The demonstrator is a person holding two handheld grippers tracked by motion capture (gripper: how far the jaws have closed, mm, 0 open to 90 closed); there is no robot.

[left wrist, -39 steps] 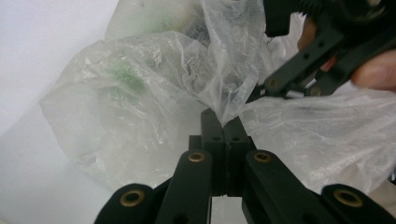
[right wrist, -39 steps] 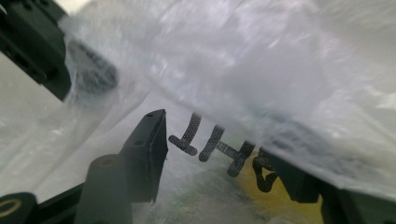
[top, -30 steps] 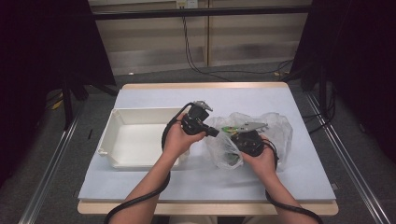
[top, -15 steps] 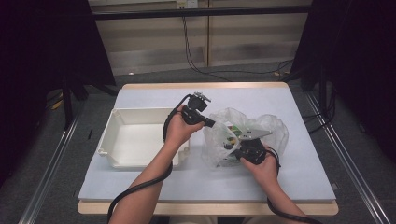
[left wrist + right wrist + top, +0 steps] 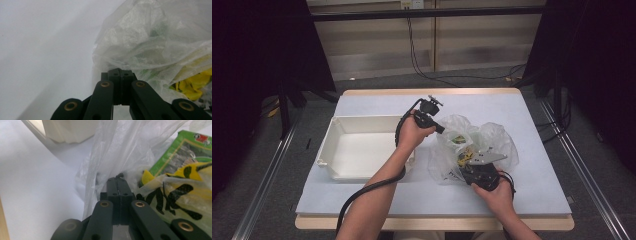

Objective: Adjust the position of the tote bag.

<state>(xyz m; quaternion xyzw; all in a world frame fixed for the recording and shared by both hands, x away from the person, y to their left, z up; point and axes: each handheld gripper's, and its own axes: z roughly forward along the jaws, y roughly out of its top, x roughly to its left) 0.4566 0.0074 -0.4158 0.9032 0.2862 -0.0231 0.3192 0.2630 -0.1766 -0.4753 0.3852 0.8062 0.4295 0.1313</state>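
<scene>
Clear plastic bag [image 5: 472, 145] on tabletop [image 5: 532, 190], right of white tray [image 5: 362, 150]. Left gripper [image 5: 121, 72] and right gripper [image 5: 119, 180]: jaws closed, each pinching bag film. Right gripper view reveals green-yellow snack packets [image 5: 180, 177] inside.

A white tray [image 5: 362, 150] sits left of centre in the high view, a shallow rectangle with nothing showing inside, resting flat on the pale blue desk [image 5: 532, 190]. The desk's wooden edge [image 5: 437, 223] runs along the bottom of the frame. Behind, at the top, a pale panelled wall [image 5: 377, 45] with black cables [image 5: 422, 55] hanging down it. Metal rails [image 5: 262, 190] line the floor at lower left and lower right, and dark curtains [image 5: 257, 65] fill both sides.
</scene>
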